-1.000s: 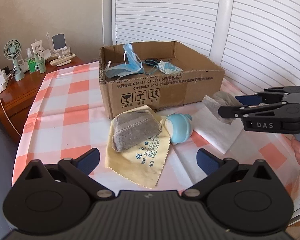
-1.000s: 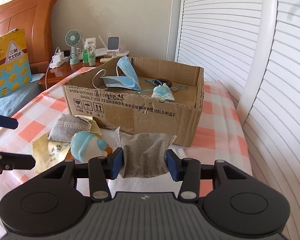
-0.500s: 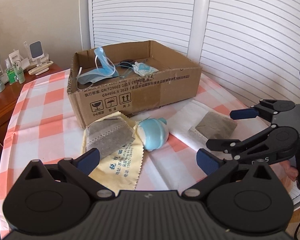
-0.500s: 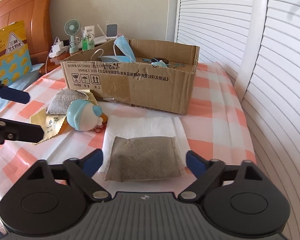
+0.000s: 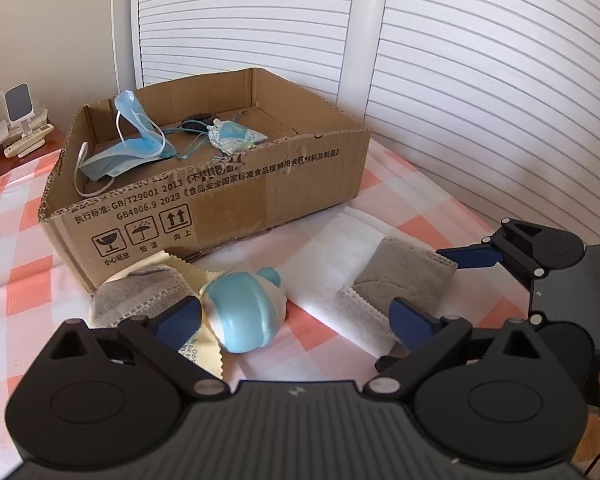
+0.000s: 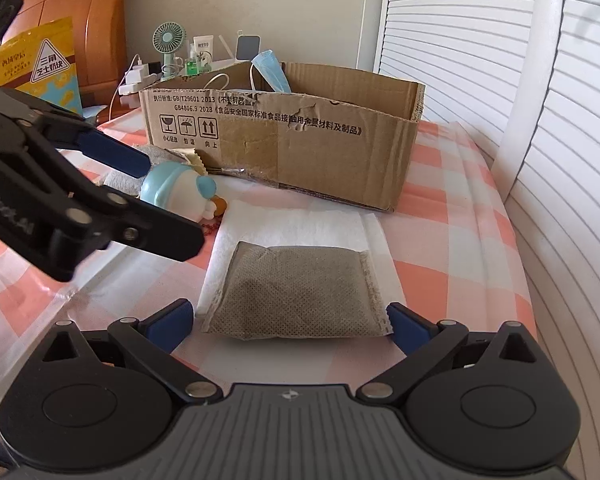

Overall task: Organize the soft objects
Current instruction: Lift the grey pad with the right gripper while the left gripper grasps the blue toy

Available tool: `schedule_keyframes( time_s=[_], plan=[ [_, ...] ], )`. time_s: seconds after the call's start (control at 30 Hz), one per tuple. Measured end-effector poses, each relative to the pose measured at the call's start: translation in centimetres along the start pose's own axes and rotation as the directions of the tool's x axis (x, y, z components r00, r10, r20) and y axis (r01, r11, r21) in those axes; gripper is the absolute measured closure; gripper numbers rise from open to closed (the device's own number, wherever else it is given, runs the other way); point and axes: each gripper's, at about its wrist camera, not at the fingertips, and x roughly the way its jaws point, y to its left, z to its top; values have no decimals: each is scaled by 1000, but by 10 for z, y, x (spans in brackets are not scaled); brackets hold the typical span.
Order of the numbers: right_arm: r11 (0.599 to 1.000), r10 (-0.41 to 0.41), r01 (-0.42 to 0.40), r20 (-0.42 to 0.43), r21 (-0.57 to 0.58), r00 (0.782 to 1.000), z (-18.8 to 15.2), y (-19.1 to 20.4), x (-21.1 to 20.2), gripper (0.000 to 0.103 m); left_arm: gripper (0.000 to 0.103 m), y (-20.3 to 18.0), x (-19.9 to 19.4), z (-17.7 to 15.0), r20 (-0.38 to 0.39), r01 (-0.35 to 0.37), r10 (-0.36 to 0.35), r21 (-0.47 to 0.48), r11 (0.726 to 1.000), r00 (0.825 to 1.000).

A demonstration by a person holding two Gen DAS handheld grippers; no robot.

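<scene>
A grey fabric pouch point(image 6: 300, 292) lies on a white cloth point(image 6: 292, 226) on the checked table, between the fingers of my open right gripper point(image 6: 284, 324); it also shows in the left wrist view point(image 5: 400, 276). My open left gripper point(image 5: 296, 316) hovers over a blue-and-white soft toy point(image 5: 246, 312), which also shows in the right wrist view point(image 6: 172, 192). A second grey pouch point(image 5: 140, 296) lies on a yellow cloth point(image 5: 196, 352). The cardboard box point(image 5: 220, 204) holds a blue face mask point(image 5: 136, 140) and a small blue sachet point(image 5: 232, 136).
White louvred doors point(image 5: 480, 80) stand behind and right of the table. A wooden side table point(image 6: 140, 92) with a small fan point(image 6: 168, 42), bottles and chargers is at the far left. A yellow bag point(image 6: 36, 68) leans on a wooden headboard.
My right gripper let go of the grey pouch, which now lies on the white cloth, and opened wide. My left gripper moved forward and right, closer to the blue toy.
</scene>
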Motion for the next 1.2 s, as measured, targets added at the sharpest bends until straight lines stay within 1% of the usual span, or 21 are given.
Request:
schedule_keyframes(
  time_s=[0.17,0.23,0.27,0.3,0.37,0.43,0.47,0.5,0.53,0.57,0.7,0.93,1.1,1.13,1.2],
  plan=[
    [1000,6,-6,4,-4,1000,0,-1,0,0,5,2,15,3,-22,0,0,1,1000,1000],
    [1000,6,-6,7,-4,1000,-1,-1,0,0,10,4,20,4,-29,-3,3,0,1000,1000],
    [1000,7,-7,9,-4,1000,-1,-1,1,0,16,5,23,5,-31,-8,8,-3,1000,999],
    [1000,7,-7,11,-4,1000,-1,-1,1,0,19,7,25,5,-38,-11,10,-8,1000,999],
    [1000,6,-6,11,-5,1000,-1,-1,1,0,33,10,30,5,-54,-16,15,-26,1000,998],
    [1000,6,-6,13,-4,1000,-1,-1,1,0,36,11,32,5,-58,-26,24,-30,999,998],
    [1000,5,-5,13,-4,1000,-1,-1,1,0,41,12,31,4,-52,-30,28,-30,999,998],
    [1000,5,-5,13,-3,1000,-1,0,1,0,49,12,31,4,-51,-30,28,-32,999,998],
    [1000,4,-4,12,-3,1000,-1,0,1,0,52,12,31,5,-50,-30,28,-36,999,998],
    [1000,2,-2,10,-2,1000,-1,0,1,0,54,13,30,5,-48,-29,27,-42,999,998],
    [1000,2,-2,10,16,1000,2,-1,-3,0,55,15,24,5,-36,-21,19,-54,998,999],
    [999,-5,3,52,38,999,14,-4,-6,0,55,18,17,3,-23,-20,19,-59,998,1000],
    [1000,-28,27,24,15,999,19,0,6,10,55,18,18,0,-14,-25,24,-70,997,1000],
    [999,-32,31,18,12,999,19,1,7,16,55,17,18,0,-15,-26,25,-69,997,1000],
    [999,-37,37,14,10,999,18,2,8,18,55,18,18,-3,-21,-26,24,-78,997,999]
  ],
)
